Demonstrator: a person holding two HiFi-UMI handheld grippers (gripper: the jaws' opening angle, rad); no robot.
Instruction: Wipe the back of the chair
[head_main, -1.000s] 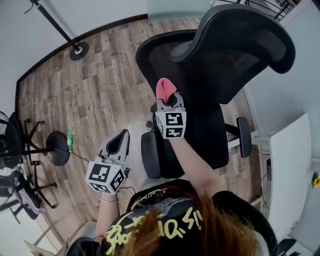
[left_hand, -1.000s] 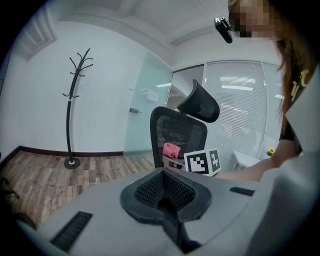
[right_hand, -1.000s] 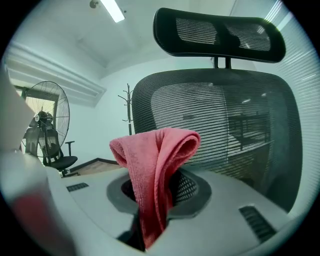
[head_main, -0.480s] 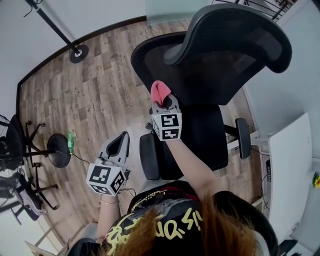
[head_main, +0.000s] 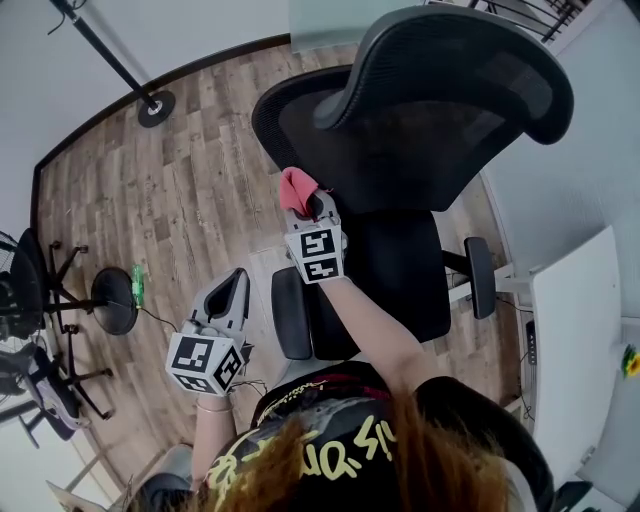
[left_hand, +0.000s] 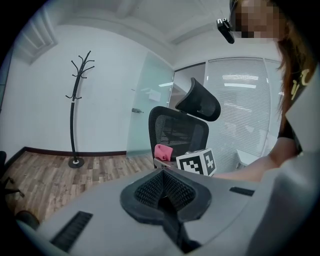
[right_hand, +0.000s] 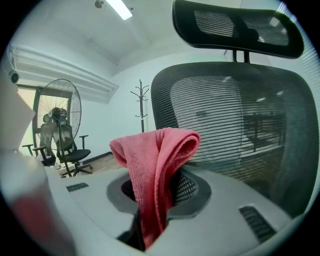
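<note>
A black office chair with a mesh back (head_main: 400, 130) and a headrest (head_main: 450, 60) stands before me; the mesh back (right_hand: 235, 120) fills the right gripper view, and the chair back (left_hand: 177, 132) shows farther off in the left gripper view. My right gripper (head_main: 305, 205) is shut on a folded pink cloth (head_main: 295, 187), held at the left side of the back's rear face. The pink cloth (right_hand: 155, 170) sticks up between the jaws. My left gripper (head_main: 235, 285) hangs lower left, shut and holding nothing, pointing toward the chair.
A white desk (head_main: 580, 350) stands at the right beside the chair's armrest (head_main: 478, 275). A coat stand (head_main: 150, 100) rises at the far left on the wooden floor (head_main: 180, 190). A standing fan (right_hand: 57, 125) and other chairs (head_main: 30, 290) are at the left edge.
My right gripper and the pink cloth have slid left along the rear of the chair back. The left gripper has drifted slightly left and down.
</note>
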